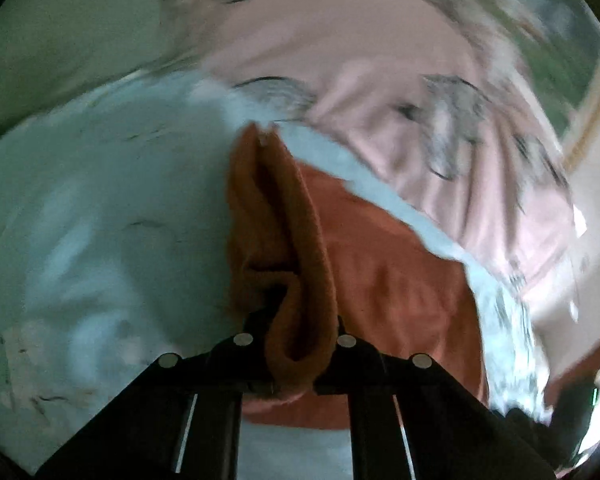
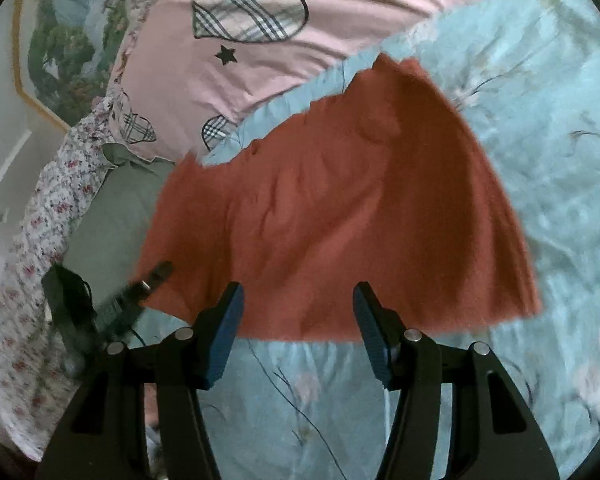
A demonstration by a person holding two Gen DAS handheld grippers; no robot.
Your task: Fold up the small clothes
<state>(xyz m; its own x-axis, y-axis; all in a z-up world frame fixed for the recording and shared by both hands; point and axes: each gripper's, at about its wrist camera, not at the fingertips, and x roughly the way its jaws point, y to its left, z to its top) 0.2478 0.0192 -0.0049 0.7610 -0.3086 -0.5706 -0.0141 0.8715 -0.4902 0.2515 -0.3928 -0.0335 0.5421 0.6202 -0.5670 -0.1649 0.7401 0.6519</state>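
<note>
A rust-orange small garment [image 2: 340, 208] lies spread on a light blue floral bedsheet [image 2: 540, 120]. My left gripper [image 1: 296, 344] is shut on a folded edge of the orange garment [image 1: 284, 248] and lifts it above the sheet; the view is blurred. My right gripper [image 2: 298, 320] is open and empty, its blue-padded fingers [image 2: 226, 332] hovering just over the garment's near edge. The left gripper [image 2: 120, 308] shows dimly at the garment's left corner in the right wrist view.
A pink pillow with plaid heart prints [image 2: 260, 32] lies beyond the garment. A floral quilt [image 2: 40, 220] and a grey-green cloth [image 2: 116, 216] lie at the left. A framed landscape picture [image 2: 60, 48] hangs on the wall.
</note>
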